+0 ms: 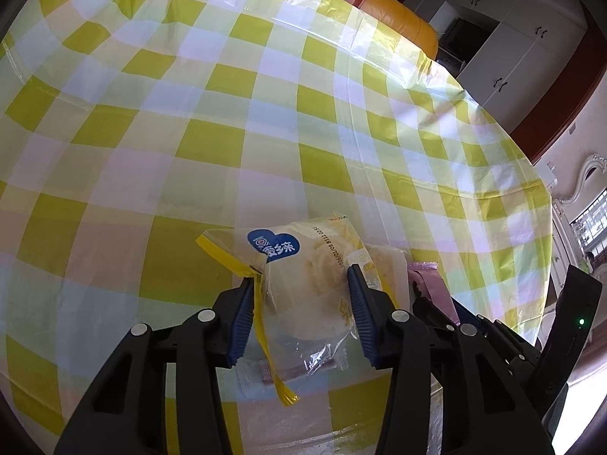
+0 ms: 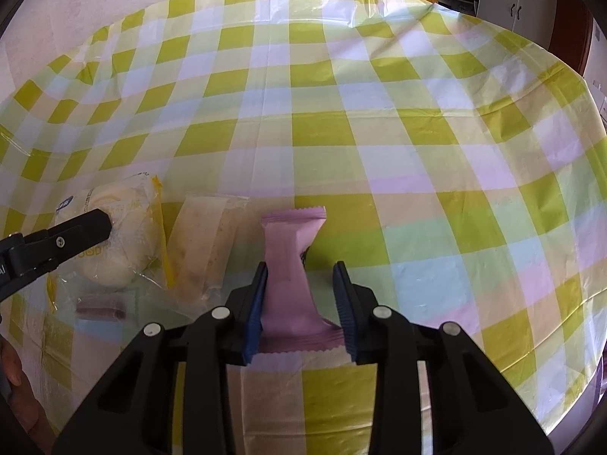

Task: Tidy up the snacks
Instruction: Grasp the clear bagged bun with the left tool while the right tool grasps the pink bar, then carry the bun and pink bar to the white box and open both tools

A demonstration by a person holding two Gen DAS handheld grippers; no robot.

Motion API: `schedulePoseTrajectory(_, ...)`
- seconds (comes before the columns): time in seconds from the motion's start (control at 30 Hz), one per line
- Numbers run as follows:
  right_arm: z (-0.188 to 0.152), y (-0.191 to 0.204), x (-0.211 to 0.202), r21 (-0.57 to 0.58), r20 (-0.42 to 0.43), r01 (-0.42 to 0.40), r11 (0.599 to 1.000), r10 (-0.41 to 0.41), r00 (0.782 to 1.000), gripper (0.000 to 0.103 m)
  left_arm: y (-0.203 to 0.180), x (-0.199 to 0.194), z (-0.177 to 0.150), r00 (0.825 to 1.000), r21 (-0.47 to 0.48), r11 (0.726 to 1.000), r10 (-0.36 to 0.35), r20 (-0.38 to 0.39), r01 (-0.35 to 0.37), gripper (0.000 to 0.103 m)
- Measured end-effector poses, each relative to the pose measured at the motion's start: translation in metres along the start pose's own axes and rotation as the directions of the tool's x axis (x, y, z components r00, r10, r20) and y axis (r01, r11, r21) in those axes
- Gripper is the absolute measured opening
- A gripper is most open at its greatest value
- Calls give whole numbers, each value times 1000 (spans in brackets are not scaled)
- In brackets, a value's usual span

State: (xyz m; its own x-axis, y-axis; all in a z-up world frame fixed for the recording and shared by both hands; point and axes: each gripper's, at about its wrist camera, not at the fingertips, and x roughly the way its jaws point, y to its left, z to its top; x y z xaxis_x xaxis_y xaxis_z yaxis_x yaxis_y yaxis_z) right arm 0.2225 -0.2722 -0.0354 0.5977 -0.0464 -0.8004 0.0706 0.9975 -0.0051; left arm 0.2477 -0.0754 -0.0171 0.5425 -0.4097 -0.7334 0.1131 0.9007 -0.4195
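My left gripper (image 1: 301,278) is open, its blue pads on either side of a clear bread packet (image 1: 303,284) with a yellow edge and a blue heart label; it does not squeeze it. The same packet (image 2: 114,242) lies at the left in the right wrist view, with a left finger (image 2: 87,223) over it. My right gripper (image 2: 299,271) is open around a pink snack bar (image 2: 292,265) lying on the cloth. A pale wrapped snack (image 2: 205,242) lies between the two. A small dark purple snack (image 2: 100,309) lies in front of the bread.
The round table wears a yellow and white check plastic cloth (image 2: 341,132). An orange seat (image 1: 402,26) and white cabinets (image 1: 504,45) stand beyond the far edge. The right gripper's body (image 1: 474,333) sits close beside my left one.
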Motion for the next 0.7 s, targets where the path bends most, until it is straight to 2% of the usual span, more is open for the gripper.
schedulePoseTrajectory(0.43,-1,0,-17,4,52,16,1000,-16,998,34,18,-16,2,997,-105,993,-47,66,53,32)
schedulePoseTrajectory(0.7,-2,-1,-28,9,65,19,1000,-20,998,34,20,-23,3,994,-121,989,-78,77,87,25)
